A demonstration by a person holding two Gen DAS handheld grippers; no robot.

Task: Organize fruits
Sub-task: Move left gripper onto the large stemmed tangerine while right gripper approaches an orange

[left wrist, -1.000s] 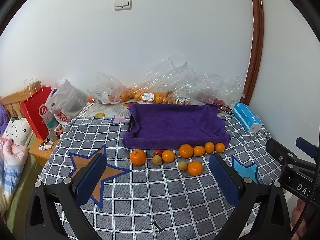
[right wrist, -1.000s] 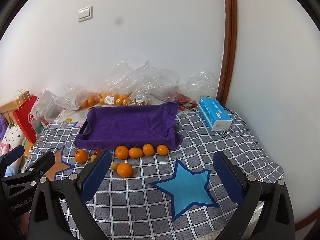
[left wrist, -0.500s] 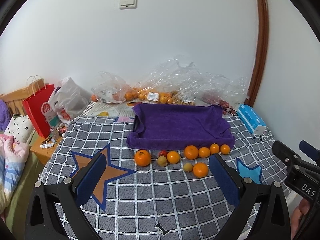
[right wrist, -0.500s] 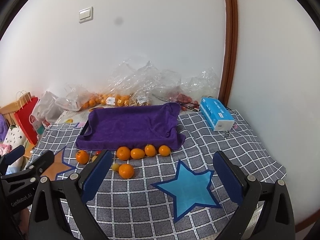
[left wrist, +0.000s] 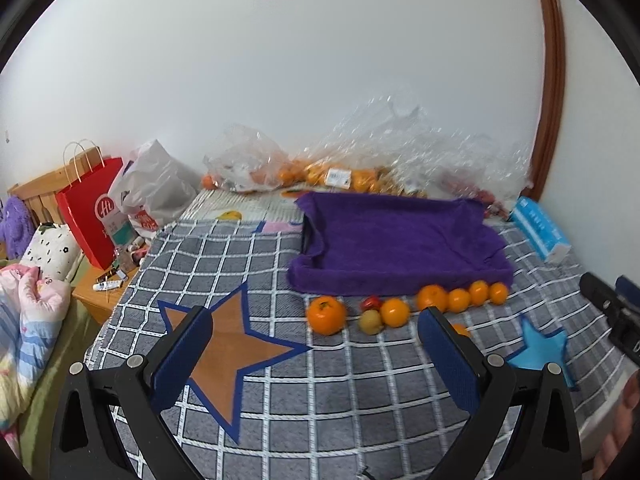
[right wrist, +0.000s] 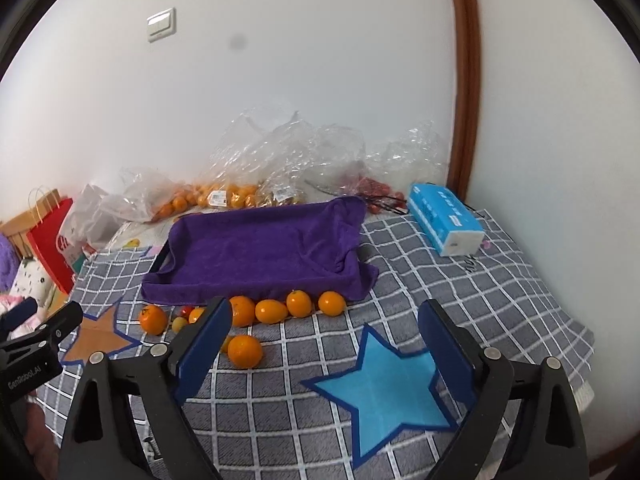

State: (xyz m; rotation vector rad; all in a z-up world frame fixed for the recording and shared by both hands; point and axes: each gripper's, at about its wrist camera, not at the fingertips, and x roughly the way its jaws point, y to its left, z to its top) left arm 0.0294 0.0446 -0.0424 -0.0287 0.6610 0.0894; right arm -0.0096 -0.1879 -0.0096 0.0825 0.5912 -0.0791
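A tray draped in a purple towel sits on the grey checked bedspread. Several oranges line its near edge. A bigger orange, a small red fruit and a yellowish fruit lie left of them. One orange lies alone nearer to me. My left gripper hovers open over the spread, short of the fruit. The right gripper has its jaws closing, still wide, with nothing between them.
Clear plastic bags of oranges are piled against the wall behind the tray. A blue tissue pack lies to the right. A red paper bag and bedding stand on the left. The spread bears an orange star and a blue star.
Both grippers have moved forward and down towards the fruit, which looks larger. The right gripper's fingers stand slightly closer together than before.
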